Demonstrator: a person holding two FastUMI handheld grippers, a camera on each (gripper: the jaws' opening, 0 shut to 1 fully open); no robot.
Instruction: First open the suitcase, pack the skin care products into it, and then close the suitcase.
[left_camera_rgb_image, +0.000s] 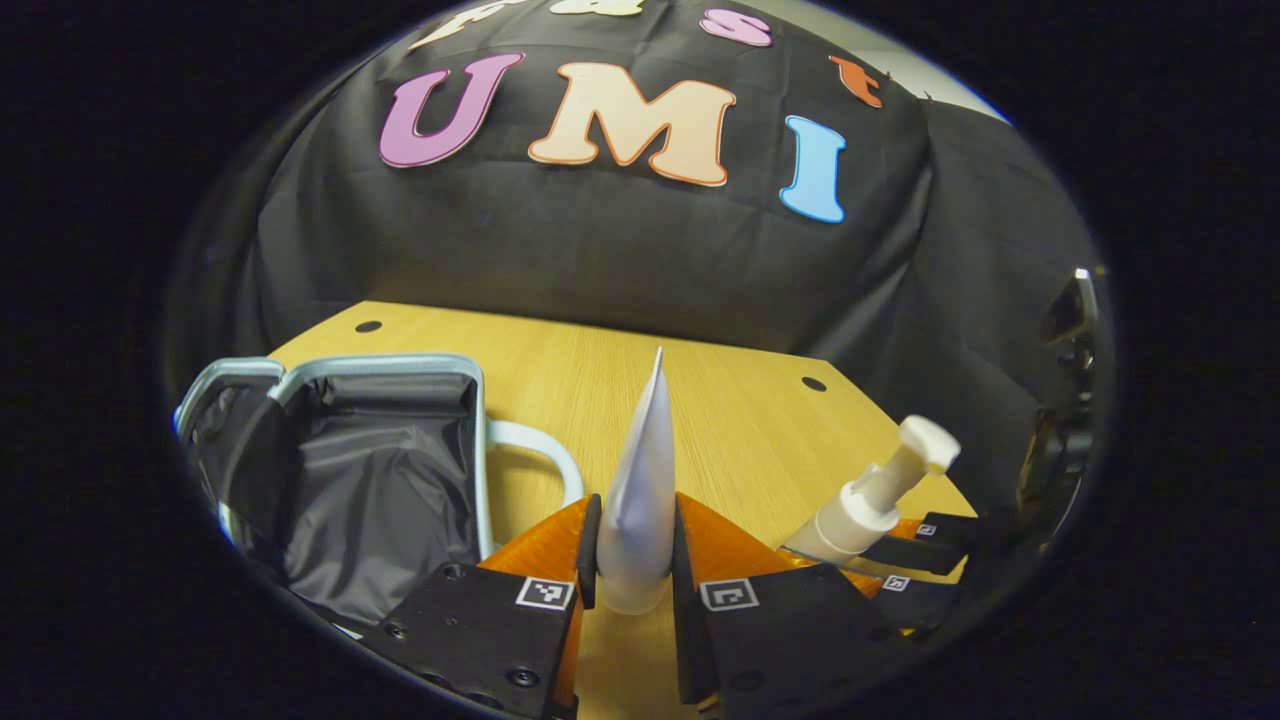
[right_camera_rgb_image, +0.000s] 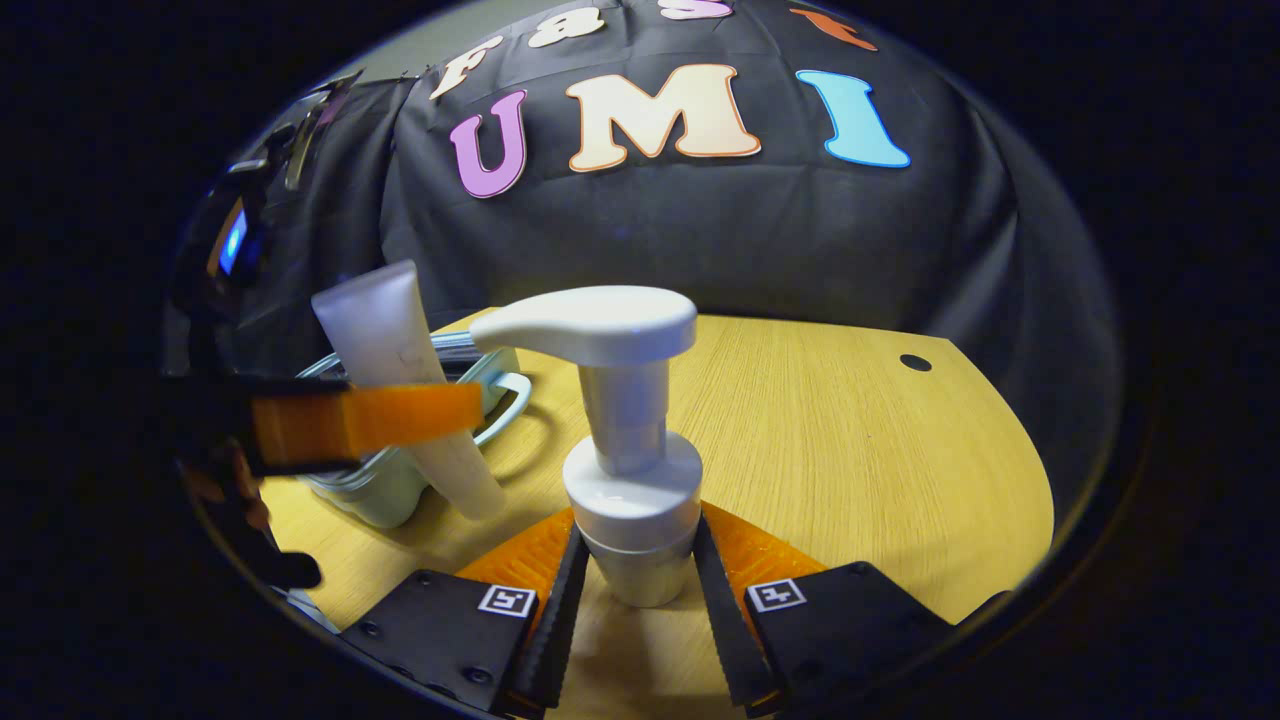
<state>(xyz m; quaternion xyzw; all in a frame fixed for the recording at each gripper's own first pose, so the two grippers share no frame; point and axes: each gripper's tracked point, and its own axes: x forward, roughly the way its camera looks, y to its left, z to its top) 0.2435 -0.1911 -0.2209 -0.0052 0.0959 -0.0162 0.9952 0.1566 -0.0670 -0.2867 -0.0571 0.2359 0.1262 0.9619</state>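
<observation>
Left gripper (left_camera_rgb_image: 634, 560) clamps a white tube (left_camera_rgb_image: 640, 490), cap down, beside the open suitcase (left_camera_rgb_image: 370, 470) on the table (left_camera_rgb_image: 740, 420). Right gripper (right_camera_rgb_image: 632, 590) clamps a pump bottle (right_camera_rgb_image: 630, 470). No label is legible on either product.

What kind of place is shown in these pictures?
Probably a staged recording booth, not a home: black cloth hangs as the wall behind a bare wooden table, where an open suitcase lies.

Wood-grain table (left_camera_rgb_image: 600, 370) w/ round holes, black cloth wall (left_camera_rgb_image: 600, 250) behind, dim light.
</observation>
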